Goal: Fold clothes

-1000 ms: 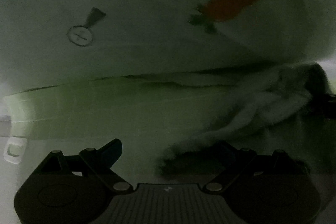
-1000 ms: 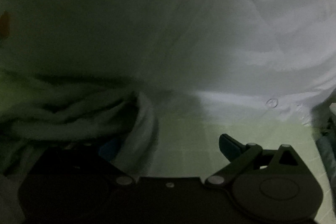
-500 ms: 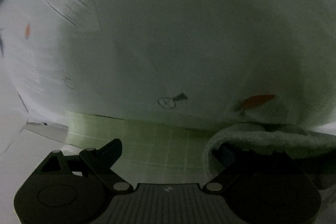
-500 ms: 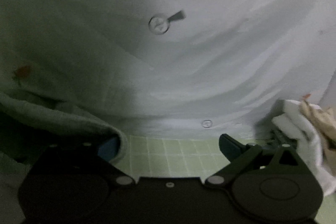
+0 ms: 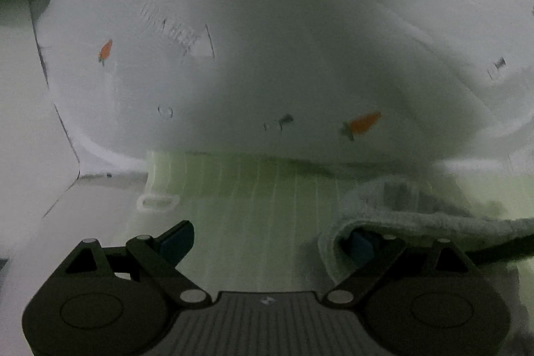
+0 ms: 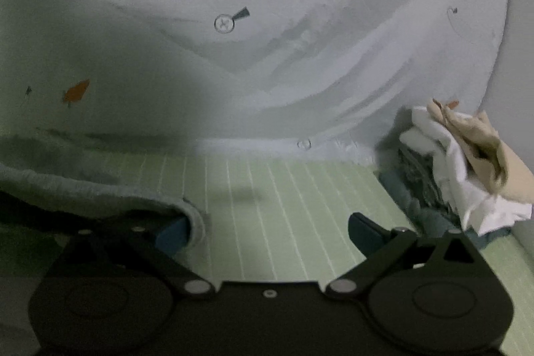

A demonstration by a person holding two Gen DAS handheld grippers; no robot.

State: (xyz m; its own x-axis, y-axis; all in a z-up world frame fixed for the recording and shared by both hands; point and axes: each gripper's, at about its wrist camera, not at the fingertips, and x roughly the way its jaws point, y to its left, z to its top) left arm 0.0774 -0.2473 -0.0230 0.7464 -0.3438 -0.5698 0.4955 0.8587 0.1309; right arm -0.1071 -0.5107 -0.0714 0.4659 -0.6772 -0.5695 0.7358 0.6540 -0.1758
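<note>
Currently: both claws parted, garment hem draped over inner fingers

Left claw (image 5: 267, 237) stands released; a grey-green fleecy garment hem (image 5: 393, 206) lies over its right finger. Right claw (image 6: 267, 229) is likewise released, the same hem (image 6: 100, 186) hooked over its left finger. Ahead of both lies white carrot-print fabric (image 6: 267, 55) on a green gridded mat (image 6: 267, 206). Crumpled white and beige cloths (image 6: 467, 169) sit right of the right claw.

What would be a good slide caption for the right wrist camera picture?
Open right gripper over a green striped mat, grey towel edge draped on one finger, carrot-print sheet behind, crumpled clothes pile at right.
</note>
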